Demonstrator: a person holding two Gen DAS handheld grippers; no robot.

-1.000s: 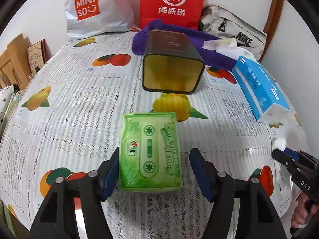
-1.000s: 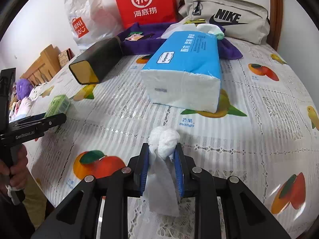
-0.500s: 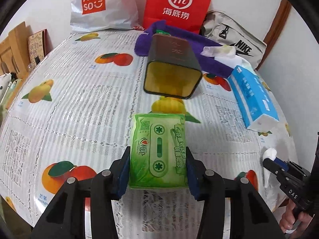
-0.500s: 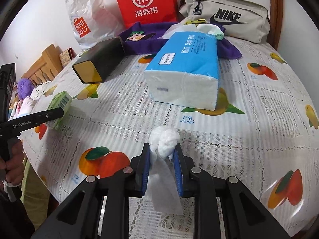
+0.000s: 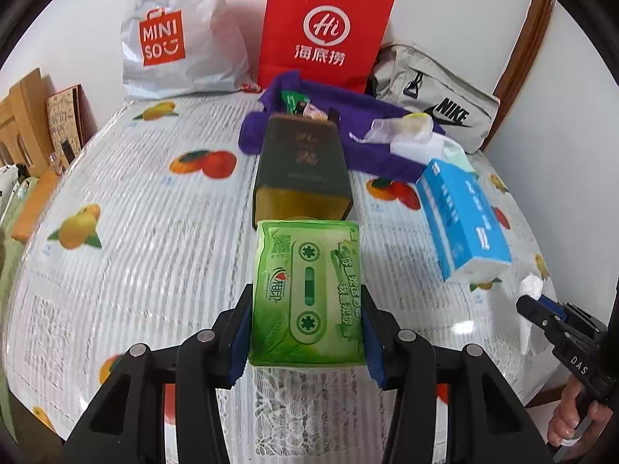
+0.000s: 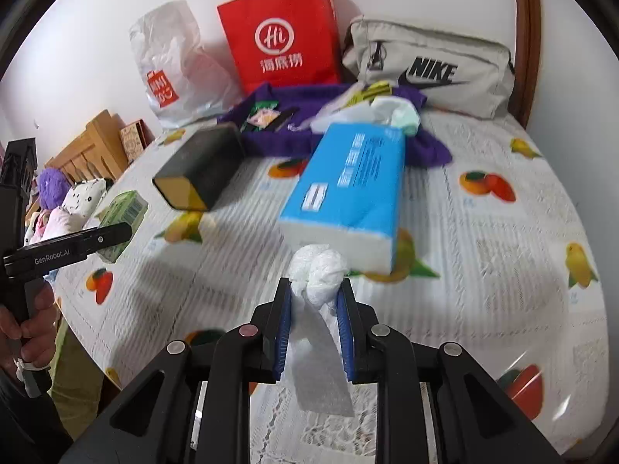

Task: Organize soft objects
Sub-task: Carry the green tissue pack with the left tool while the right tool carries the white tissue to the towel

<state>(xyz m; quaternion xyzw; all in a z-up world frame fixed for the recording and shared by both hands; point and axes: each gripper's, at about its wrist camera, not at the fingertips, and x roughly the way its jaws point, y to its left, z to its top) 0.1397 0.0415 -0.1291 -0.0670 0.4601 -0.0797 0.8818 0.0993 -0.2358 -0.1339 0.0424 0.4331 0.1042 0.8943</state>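
My left gripper [image 5: 306,317] is shut on a green tissue pack [image 5: 307,294] with a cassette print, held above the table. The same green tissue pack [image 6: 122,214] and left gripper [image 6: 112,234] show at the left of the right wrist view. My right gripper [image 6: 314,297] is shut on a crumpled white tissue [image 6: 318,270] whose tail hangs down between the fingers. That right gripper [image 5: 532,303] with the white tissue [image 5: 530,286] appears at the right edge of the left wrist view. A dark open tin box [image 5: 301,170] lies on its side just beyond the green pack.
A blue tissue pack [image 5: 462,218] lies right of the tin. Behind are a purple cloth [image 5: 371,131] with small items, a red paper bag [image 5: 325,27], a white Miniso bag [image 5: 178,34] and a grey Nike bag [image 5: 437,96]. The fruit-print tablecloth [image 5: 154,239] covers the round table.
The left gripper shut on the green tissue pack and lifted it off the table. The right gripper rose with the white tissue still in it.
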